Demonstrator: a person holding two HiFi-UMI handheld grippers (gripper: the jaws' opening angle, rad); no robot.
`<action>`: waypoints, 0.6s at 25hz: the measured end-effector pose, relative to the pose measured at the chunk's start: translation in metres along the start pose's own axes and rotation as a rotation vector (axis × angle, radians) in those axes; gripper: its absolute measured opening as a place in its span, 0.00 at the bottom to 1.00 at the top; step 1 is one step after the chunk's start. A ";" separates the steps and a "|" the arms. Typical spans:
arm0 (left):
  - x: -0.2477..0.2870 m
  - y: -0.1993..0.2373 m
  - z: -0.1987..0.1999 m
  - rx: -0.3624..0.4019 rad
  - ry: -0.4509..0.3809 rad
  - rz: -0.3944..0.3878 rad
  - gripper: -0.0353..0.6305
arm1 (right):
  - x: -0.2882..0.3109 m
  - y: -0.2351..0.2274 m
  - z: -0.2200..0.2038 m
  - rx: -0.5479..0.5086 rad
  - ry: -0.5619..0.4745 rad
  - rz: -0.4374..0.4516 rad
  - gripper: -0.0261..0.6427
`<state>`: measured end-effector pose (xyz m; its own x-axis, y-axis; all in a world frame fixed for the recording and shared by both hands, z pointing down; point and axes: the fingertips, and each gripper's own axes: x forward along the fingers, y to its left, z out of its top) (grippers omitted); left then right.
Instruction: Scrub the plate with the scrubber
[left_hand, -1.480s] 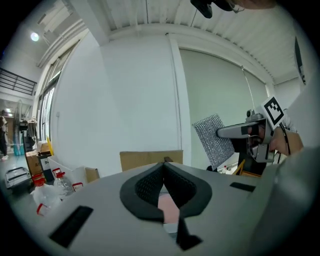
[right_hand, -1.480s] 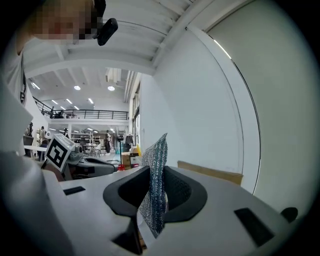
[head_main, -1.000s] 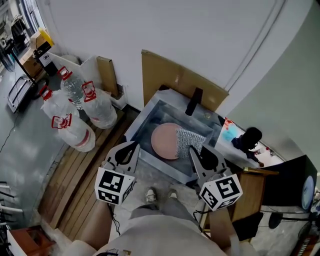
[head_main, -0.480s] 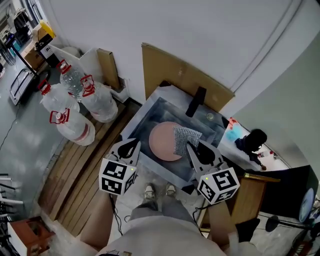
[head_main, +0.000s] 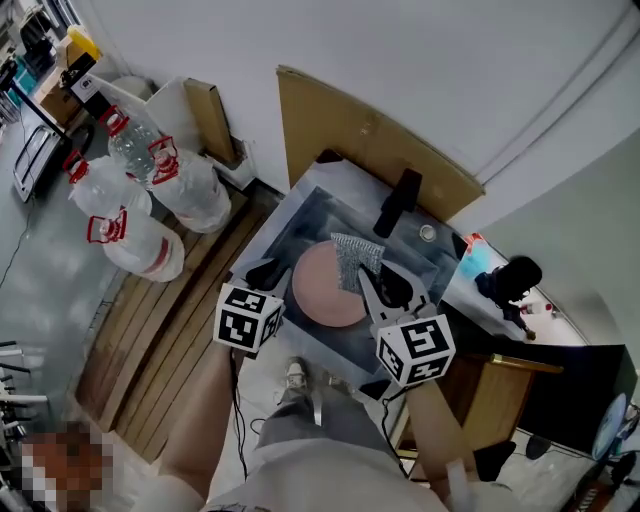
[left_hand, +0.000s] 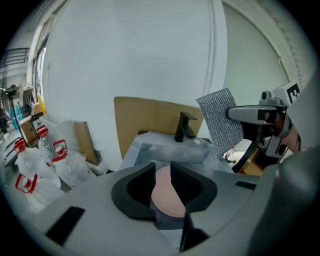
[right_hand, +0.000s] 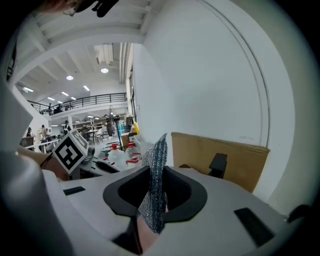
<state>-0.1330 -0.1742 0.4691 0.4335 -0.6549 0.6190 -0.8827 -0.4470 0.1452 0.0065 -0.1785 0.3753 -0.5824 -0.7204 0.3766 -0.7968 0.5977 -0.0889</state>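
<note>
A round pink plate (head_main: 318, 290) lies in the grey sink (head_main: 290, 225). Over the plate's right part hangs the silver mesh scrubber (head_main: 352, 258), upright, with my right gripper (head_main: 365, 278) shut on its lower edge. In the right gripper view the scrubber (right_hand: 156, 185) is clamped between the two dark pads. My left gripper (head_main: 265, 272) hovers at the sink's near left rim. Its jaws are opening, a narrow gap shows between them, and nothing is in it. Through that gap in the left gripper view (left_hand: 161, 172) I see the plate (left_hand: 162, 197) beyond.
A black faucet (head_main: 397, 203) stands at the sink's far side, with a cardboard sheet (head_main: 370, 140) against the wall behind. Several large water bottles (head_main: 150, 200) crowd the floor to the left. Wooden slats (head_main: 170, 330) run along the floor. Clutter (head_main: 505, 280) sits on the right counter.
Both grippers have moved forward toward the sink. The scrubber has shifted left and now hangs over the plate. The left jaws have parted slightly.
</note>
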 end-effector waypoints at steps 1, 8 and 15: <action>0.011 0.003 -0.006 -0.004 0.029 -0.003 0.21 | 0.009 -0.002 -0.007 0.000 0.019 0.004 0.20; 0.077 0.010 -0.039 -0.019 0.151 -0.031 0.26 | 0.061 -0.016 -0.058 -0.005 0.132 0.017 0.20; 0.129 0.017 -0.073 -0.062 0.253 -0.056 0.28 | 0.096 -0.033 -0.109 0.062 0.215 0.049 0.20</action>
<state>-0.1053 -0.2221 0.6075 0.4293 -0.4533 0.7812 -0.8715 -0.4349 0.2266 -0.0051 -0.2291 0.5153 -0.5783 -0.5956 0.5576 -0.7805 0.6029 -0.1656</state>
